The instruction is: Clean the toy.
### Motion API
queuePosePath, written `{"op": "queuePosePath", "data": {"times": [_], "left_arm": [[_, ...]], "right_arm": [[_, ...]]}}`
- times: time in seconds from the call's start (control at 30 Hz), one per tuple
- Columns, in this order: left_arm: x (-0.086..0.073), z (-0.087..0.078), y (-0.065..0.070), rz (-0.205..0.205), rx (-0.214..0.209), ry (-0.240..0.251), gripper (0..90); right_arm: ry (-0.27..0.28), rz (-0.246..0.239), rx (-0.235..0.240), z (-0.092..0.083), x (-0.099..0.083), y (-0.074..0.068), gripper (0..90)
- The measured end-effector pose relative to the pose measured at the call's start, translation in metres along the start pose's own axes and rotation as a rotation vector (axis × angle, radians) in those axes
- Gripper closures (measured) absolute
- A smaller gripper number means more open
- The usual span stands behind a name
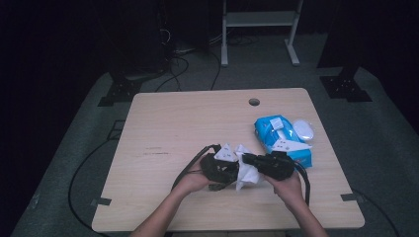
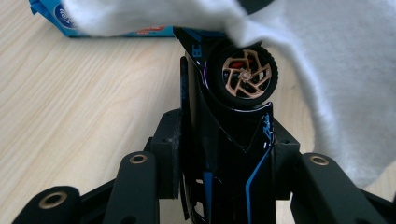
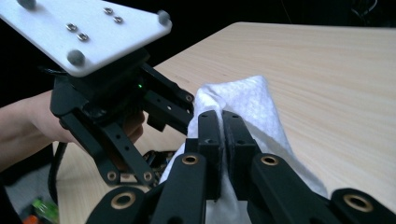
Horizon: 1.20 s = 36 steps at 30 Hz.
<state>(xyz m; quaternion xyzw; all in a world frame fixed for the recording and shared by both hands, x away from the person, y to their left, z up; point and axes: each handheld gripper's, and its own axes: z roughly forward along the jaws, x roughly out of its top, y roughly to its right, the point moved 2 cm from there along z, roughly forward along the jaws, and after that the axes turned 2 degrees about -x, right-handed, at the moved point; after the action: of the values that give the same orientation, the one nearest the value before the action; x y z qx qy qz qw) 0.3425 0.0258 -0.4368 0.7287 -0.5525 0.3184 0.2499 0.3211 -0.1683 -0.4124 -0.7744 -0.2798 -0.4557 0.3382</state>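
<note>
Near the table's [image 1: 163, 128] six o'clock edge, the left gripper [image 1: 221, 170] is clamping a black toy car [image 2: 224, 135] between its pads, jaws narrowed onto the body so the car is standing nose-up along them. In the left gripper view a gold-spoked wheel [image 2: 246, 72] is facing the camera at about one o'clock, which suggests the car is being held this way to present its side and wheel for cleaning. The right gripper [image 1: 249, 159], just at three o'clock of the left one, is pinching a white wipe [image 3: 254, 100] with its jaws almost fully together; the thin sheet needs that tight a pinch or it would slip. The wipe is draping over the car's upper end, covering the view from twelve to four o'clock in the left gripper view, so the two tools are working as holder and rubber. Both hands are lifting the pair slightly off the wood, probably to turn the car freely. Farther out, at two o'clock of the grippers, the blue wipe pack [image 1: 281, 138] is lying flat with its flap [image 1: 276, 123] open, and a white lid [image 1: 304, 129] is lying just beside it, within reach for a fresh sheet
</note>
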Motion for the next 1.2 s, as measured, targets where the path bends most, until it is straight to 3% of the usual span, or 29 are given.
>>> {"op": "queuePosePath", "data": {"times": [0.07, 0.27, 0.47, 0.7, 0.87, 0.97, 1.1, 1.2], "left_arm": [[-0.004, -0.004, 0.000, -0.006, -0.001, 0.015, 56.9], [-0.013, -0.013, -0.005, -0.029, 0.004, 0.030, 57.0], [-0.013, -0.019, -0.011, -0.042, 0.022, 0.062, 57.0], [-0.016, -0.028, -0.017, -0.071, 0.049, 0.120, 57.0], [-0.020, -0.030, -0.018, -0.080, 0.051, 0.127, 57.0], [-0.019, -0.027, -0.016, -0.100, 0.032, 0.152, 57.0], [-0.018, -0.027, -0.012, -0.079, 0.039, 0.149, 57.0], [-0.021, -0.029, -0.012, -0.087, 0.038, 0.152, 57.0]], "right_arm": [[-0.017, -0.044, -0.032, 0.004, 0.000, -0.002, 86.2], [-0.038, 0.000, -0.051, 0.010, -0.006, 0.006, 86.3], [-0.036, -0.060, -0.032, 0.020, 0.010, -0.005, 86.3], [-0.028, -0.119, -0.060, 0.027, 0.023, -0.007, 86.3], [-0.044, -0.097, -0.083, 0.026, 0.018, -0.001, 86.4], [-0.023, -0.088, -0.048, 0.027, 0.021, -0.007, 86.3], [-0.014, -0.123, -0.020, 0.030, 0.025, -0.016, 86.3], [-0.016, -0.119, -0.056, 0.028, 0.022, -0.009, 86.3]]}}
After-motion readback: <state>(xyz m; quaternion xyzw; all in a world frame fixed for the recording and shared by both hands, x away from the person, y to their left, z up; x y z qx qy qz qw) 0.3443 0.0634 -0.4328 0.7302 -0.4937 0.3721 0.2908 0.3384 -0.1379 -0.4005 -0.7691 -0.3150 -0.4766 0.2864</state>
